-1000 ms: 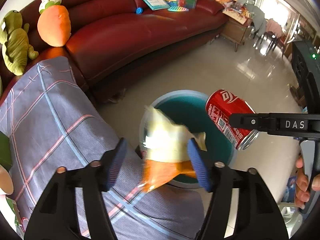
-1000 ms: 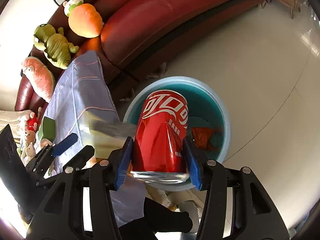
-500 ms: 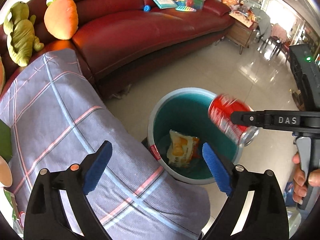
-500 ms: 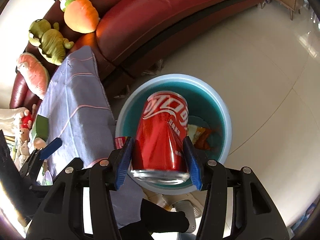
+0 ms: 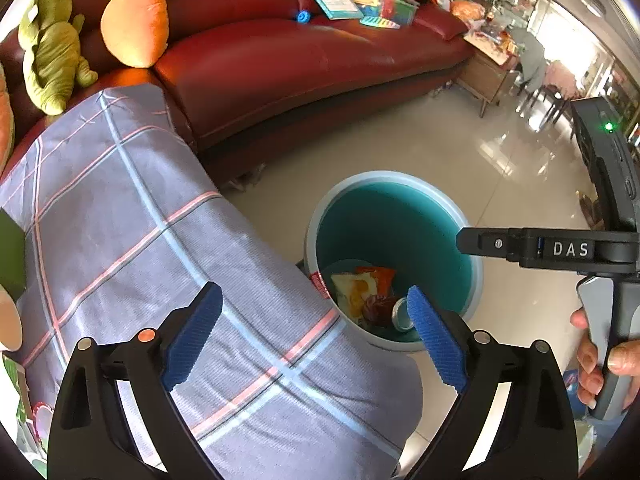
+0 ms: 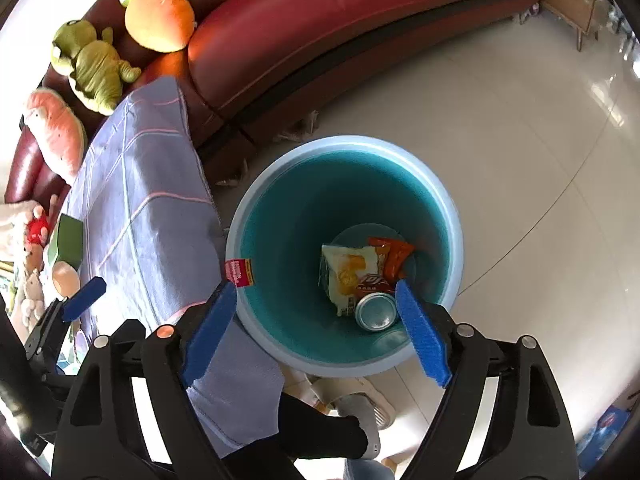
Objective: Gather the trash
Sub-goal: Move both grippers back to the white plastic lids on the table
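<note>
A teal bin [image 6: 456, 236] stands on the floor beside the table; it also shows in the left wrist view [image 5: 474, 268]. At its bottom lie a red cola can [image 6: 374, 304], a yellow snack bag [image 6: 348, 268] and an orange wrapper [image 6: 394, 256]. The can [image 5: 380, 308] and bag [image 5: 352, 292] also show in the left wrist view. My right gripper [image 6: 316, 332] is open and empty above the bin; it appears from the side in the left wrist view [image 5: 500, 244]. My left gripper [image 5: 316, 336] is open and empty over the table's edge.
A grey plaid cloth [image 5: 132, 232] covers the table to the left of the bin. A red leather sofa [image 5: 304, 56] with plush toys [image 5: 132, 20] and books curves behind. Pale tiled floor [image 6: 520, 140] lies to the right. My feet [image 6: 352, 404] are below the bin.
The left gripper opened and the snack bag fell into the bin. Then the right gripper opened and the cola can dropped in beside it.
</note>
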Demonstrator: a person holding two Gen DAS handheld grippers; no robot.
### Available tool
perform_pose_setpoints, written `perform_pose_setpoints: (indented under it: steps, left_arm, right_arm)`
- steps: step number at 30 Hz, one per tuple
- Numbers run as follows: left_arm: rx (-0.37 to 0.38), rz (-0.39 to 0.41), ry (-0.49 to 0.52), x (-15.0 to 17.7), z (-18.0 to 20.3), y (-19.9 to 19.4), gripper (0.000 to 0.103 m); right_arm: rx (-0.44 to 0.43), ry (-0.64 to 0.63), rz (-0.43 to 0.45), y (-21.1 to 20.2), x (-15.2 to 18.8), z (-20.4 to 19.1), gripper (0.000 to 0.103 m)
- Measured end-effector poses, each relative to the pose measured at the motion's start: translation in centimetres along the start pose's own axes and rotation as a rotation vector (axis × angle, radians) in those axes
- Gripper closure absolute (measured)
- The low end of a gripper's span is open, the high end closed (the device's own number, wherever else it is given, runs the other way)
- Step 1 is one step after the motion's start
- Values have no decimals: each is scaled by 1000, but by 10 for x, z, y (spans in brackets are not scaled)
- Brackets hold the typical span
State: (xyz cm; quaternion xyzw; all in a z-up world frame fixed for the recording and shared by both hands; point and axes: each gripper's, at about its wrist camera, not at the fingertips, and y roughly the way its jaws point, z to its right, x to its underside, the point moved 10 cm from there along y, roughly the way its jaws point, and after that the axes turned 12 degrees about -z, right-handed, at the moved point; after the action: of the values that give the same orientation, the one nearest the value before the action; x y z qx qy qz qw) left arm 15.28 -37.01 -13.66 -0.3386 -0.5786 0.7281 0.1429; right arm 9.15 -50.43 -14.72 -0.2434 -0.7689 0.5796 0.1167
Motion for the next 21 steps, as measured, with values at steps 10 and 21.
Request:
perform_pose_setpoints:
  steps: [10, 21]
  left_arm:
    - [6, 33, -60, 17, -30, -27, 9]
    - [-19, 84, -175, 56, -100, -64, 9]
  right_arm:
    - [21, -45, -8, -3, 12, -32, 20]
    - [41, -159, -32, 3, 32, -103, 20]
